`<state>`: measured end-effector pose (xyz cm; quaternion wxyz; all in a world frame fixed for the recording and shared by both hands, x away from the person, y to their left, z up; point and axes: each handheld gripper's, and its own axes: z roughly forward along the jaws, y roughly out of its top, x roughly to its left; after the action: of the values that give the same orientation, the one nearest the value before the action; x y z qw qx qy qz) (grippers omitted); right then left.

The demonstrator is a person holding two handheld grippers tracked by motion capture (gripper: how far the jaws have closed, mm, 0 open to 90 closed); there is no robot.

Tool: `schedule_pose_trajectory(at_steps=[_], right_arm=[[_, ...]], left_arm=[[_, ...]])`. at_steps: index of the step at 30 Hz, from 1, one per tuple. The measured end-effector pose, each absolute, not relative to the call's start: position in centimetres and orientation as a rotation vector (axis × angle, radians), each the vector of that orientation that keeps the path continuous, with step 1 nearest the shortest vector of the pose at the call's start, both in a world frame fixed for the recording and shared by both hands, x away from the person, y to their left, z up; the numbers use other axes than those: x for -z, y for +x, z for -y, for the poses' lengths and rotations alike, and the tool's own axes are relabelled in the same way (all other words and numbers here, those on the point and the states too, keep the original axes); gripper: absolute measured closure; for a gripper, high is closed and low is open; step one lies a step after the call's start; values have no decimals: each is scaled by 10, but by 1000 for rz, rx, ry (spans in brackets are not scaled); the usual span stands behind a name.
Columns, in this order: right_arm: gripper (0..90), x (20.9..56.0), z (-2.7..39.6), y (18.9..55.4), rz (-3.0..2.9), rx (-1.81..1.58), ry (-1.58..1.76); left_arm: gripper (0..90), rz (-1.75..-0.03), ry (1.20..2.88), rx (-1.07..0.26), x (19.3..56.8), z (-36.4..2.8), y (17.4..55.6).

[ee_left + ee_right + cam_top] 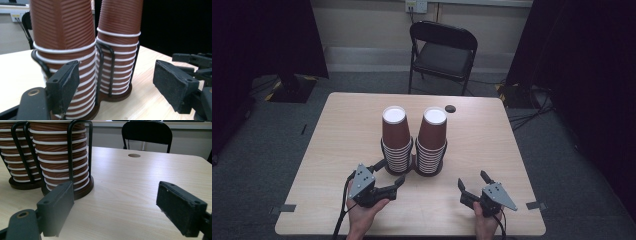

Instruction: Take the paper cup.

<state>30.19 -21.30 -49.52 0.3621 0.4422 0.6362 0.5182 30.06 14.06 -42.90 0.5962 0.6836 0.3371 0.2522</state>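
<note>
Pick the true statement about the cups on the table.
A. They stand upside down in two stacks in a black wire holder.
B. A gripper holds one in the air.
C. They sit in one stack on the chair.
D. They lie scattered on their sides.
A: the cups stand mouth-down in two stacks inside the holder.

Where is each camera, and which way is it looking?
High view: above the person's side, looking forward and down on the table, cup stacks and chair; left hand with left gripper, right hand with right gripper.
Left gripper view: on the left gripper, low, facing the cup stacks; its black jaws.
Right gripper view: on the right gripper, low, facing the stacks' bases and the chair; its black jaws.
Shared: both gripper views see the cup stacks.
</note>
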Motion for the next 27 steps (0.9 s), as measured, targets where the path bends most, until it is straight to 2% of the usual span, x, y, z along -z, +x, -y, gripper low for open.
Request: schedule_pose_trajectory(at_steps=[3,6,27], right_arm=[[137,495,213,302,-1638,-1337,1139],[137,495,213,302,-1639,-1337,1140],[140,495,214,302,-1639,-1343,1138]], left_arm=[[217,-762,1608,-600,424,-136,302],[217,-755,1594,-558,420,-132,305],[216,-691,1664,-601,402,-97,313]])
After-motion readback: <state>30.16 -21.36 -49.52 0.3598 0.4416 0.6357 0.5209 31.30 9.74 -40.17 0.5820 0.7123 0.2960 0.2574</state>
